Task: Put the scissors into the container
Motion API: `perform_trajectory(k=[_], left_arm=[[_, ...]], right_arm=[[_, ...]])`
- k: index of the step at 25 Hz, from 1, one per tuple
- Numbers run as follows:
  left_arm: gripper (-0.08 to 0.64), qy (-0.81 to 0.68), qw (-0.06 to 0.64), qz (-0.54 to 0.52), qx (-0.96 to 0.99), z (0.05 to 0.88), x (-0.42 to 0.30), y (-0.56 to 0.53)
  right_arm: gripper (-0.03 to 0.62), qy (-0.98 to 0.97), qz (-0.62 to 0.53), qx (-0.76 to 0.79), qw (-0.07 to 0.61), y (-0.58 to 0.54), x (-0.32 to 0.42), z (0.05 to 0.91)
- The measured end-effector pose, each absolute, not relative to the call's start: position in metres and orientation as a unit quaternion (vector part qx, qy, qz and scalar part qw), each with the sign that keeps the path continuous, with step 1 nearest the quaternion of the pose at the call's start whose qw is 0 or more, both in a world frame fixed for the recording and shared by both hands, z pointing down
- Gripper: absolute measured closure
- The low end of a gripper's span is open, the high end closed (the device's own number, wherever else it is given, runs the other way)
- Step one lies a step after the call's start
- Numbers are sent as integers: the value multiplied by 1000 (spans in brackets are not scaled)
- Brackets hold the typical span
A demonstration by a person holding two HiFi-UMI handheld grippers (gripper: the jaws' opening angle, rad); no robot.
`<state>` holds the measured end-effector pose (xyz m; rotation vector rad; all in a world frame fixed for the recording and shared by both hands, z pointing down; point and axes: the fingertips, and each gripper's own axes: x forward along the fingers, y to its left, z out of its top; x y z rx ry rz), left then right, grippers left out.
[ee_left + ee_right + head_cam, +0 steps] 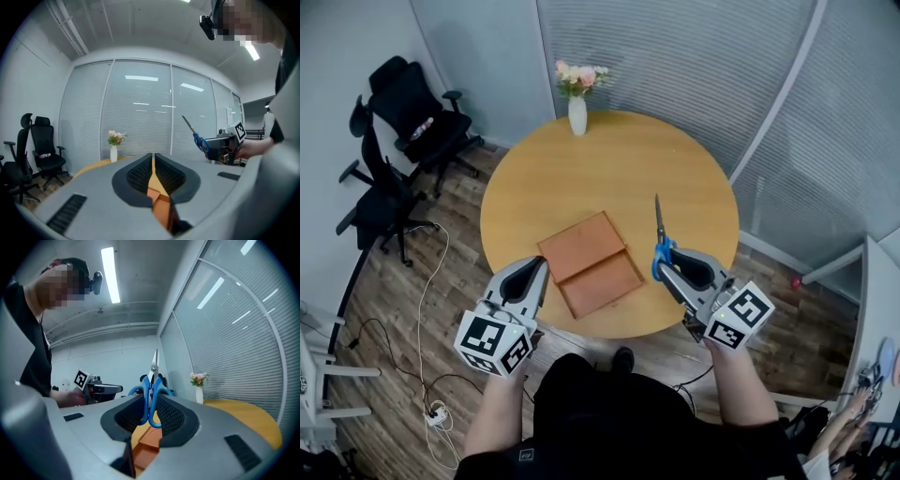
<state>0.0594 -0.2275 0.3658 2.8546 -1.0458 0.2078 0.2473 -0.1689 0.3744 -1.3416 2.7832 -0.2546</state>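
Blue scissors (153, 365) clamped by handles in right gripper (150, 401), left gripper (153, 164) closed, empty

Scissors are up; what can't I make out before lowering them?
- Brown rectangular container: head view, left corner covered by the left gripper; right gripper view, only a sliver shows between the jaws.
- Blue-handled scissors: head view, handles partly hidden by the right gripper.

scissors (659, 232) held in right claw (664, 269), container (591, 263) on round table (619, 164)
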Motion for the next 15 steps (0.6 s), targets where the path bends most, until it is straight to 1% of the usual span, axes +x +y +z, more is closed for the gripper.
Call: perform_trajectory(k=[6,15], left_arm=[[532,-365,56,66,927,370,51,-253],[532,-366,72,71,925,384,39,-281]], right_arm=[[492,921,-46,-381,-72,-199,228,398],[492,932,-35,-321,-162,-226,190,444]])
